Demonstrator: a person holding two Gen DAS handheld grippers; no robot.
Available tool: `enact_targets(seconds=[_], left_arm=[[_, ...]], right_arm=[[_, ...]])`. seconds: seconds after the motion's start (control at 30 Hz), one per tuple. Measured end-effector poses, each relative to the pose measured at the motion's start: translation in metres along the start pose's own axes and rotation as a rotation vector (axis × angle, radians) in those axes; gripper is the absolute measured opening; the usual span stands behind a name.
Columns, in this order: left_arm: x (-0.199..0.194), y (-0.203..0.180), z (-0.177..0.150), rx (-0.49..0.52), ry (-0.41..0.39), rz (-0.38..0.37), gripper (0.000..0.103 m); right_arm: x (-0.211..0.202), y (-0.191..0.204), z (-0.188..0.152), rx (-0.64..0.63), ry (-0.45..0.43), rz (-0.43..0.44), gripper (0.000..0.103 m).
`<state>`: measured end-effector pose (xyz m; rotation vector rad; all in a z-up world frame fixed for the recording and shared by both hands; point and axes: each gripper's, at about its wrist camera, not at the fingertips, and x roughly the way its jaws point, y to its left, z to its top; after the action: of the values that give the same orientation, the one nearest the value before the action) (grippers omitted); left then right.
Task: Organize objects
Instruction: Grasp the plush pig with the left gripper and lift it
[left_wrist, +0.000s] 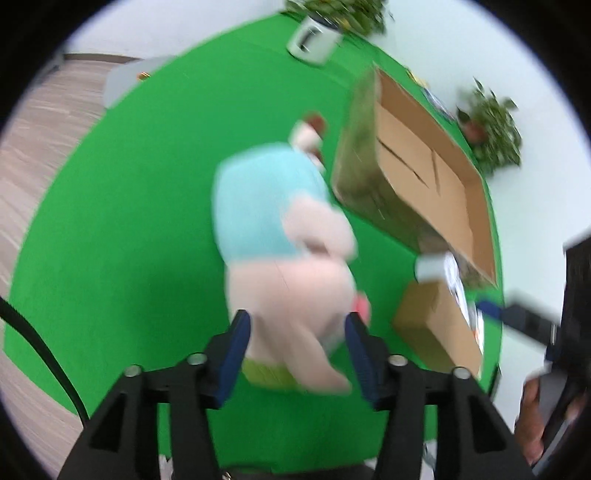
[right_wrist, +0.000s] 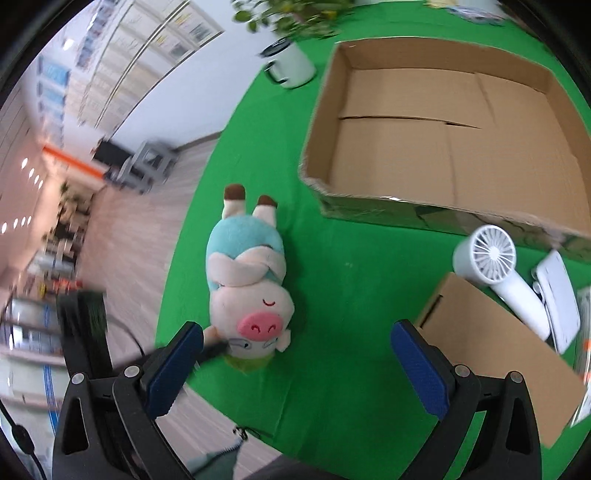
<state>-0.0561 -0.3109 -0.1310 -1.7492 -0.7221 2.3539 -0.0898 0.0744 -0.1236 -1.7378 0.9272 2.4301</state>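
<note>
A plush pig (left_wrist: 266, 206) in a light blue outfit lies on its back on the green tablecloth (left_wrist: 129, 221), feet toward the far side. My left gripper (left_wrist: 297, 319) is low over it, open, its blue-padded fingers either side of the pig's head; blur hides whether they touch. In the right wrist view the pig (right_wrist: 243, 273) lies flat on the cloth. My right gripper (right_wrist: 295, 328) stands wide open just short of the pig's head, with nothing held. The large open cardboard box (right_wrist: 325, 122) sits empty to the right of the pig.
A flat closed carton (right_wrist: 491, 347) lies near right, with a white handheld fan (right_wrist: 487, 254) and a white device (right_wrist: 557, 295) beside it. A white mug (right_wrist: 291, 66) and potted plants (left_wrist: 491, 125) stand at the far edge. The table's left edge drops to floor.
</note>
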Motion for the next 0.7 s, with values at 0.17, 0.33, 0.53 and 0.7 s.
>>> enact_targets(seconds=[0.17, 0.33, 0.53, 0.7], left_arm=[[0.034, -0.012, 0.036, -0.017, 0.078, -0.020, 0.058], [0.083, -0.041, 0.030, -0.004, 0.195, -0.077, 0.071], [0.097, -0.056, 0.033, 0.061, 0.225, -0.067, 0.067], [0.090, -0.057, 0.037, 0.072, 0.248, -0.060, 0.057]], right_arm=[[0.028, 0.002, 0.001, -0.042, 0.077, 0.066, 0.102], [0.067, 0.012, 0.000, -0.044, 0.115, 0.113, 0.102], [0.100, 0.021, 0.026, -0.044, 0.054, 0.079, 0.099], [0.131, 0.029, 0.050, -0.091, 0.061, -0.020, 0.070]])
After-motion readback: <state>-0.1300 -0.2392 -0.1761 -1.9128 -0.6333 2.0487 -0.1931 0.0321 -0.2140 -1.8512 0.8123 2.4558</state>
